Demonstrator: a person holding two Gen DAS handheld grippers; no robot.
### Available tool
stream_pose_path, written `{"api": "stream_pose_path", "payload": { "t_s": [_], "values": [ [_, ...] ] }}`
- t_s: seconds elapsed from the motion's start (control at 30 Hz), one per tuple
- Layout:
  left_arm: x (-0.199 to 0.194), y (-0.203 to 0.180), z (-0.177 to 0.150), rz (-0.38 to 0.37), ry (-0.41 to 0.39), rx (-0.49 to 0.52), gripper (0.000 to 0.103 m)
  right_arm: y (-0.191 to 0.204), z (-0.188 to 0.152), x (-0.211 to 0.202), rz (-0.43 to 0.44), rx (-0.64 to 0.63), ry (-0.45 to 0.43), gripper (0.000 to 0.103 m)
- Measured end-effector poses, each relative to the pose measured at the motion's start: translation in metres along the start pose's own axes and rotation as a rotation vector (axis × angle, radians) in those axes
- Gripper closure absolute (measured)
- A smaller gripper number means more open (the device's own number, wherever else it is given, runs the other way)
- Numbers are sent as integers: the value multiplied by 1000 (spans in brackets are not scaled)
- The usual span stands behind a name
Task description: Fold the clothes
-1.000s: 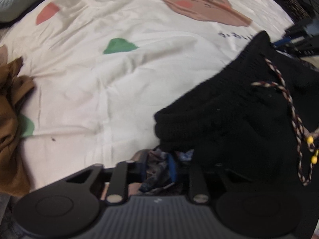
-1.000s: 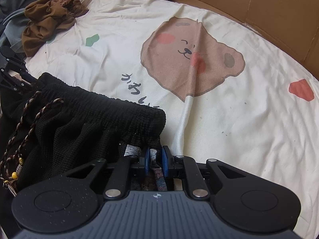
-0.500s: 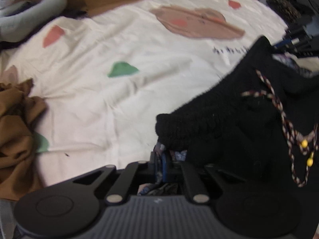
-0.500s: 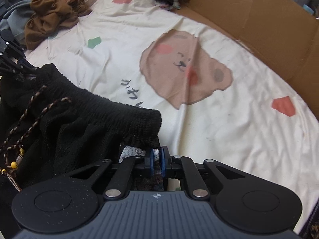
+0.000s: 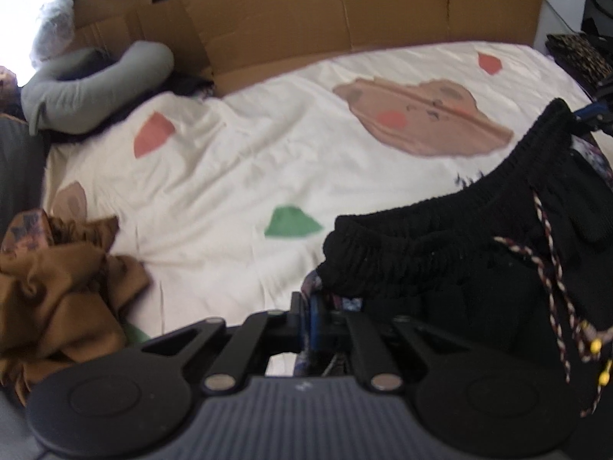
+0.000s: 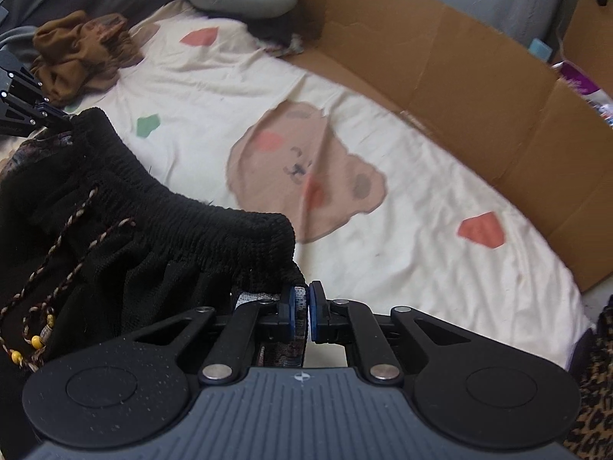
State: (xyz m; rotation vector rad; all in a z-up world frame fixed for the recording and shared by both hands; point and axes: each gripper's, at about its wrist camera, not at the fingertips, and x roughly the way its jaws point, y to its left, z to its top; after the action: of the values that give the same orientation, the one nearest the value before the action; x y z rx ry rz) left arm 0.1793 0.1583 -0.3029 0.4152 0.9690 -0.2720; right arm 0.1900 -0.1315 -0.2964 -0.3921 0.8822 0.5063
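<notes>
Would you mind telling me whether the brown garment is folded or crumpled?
Crumpled. The brown garment lies in a bunched heap of irregular creases on the bear-print sheet's edge, with no flat folded layers.

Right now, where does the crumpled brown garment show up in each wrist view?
Left wrist: brown garment at lower left, on the sheet's near edge.
Right wrist: brown garment at upper left, far across the sheet.
Shared landmark: the green patch printed on the sheet, beside it in both.

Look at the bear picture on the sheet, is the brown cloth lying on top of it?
No, the brown cloth sits crumpled at the sheet's far corner, well apart from the bear picture.
</notes>
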Motion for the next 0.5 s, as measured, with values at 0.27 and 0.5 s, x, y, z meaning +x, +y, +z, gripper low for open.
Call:
{"api": "stream_pose_path", "payload": {
  "t_s": [0.27, 0.5],
  "values": [
    [-4, 5, 26, 30, -60, 20, 100, -19, 22, -8, -70, 24, -56, 98],
    [7, 10, 43, 52, -88, 38, 100, -28, 38, -3, -98, 4, -69, 98]
  ]
}}
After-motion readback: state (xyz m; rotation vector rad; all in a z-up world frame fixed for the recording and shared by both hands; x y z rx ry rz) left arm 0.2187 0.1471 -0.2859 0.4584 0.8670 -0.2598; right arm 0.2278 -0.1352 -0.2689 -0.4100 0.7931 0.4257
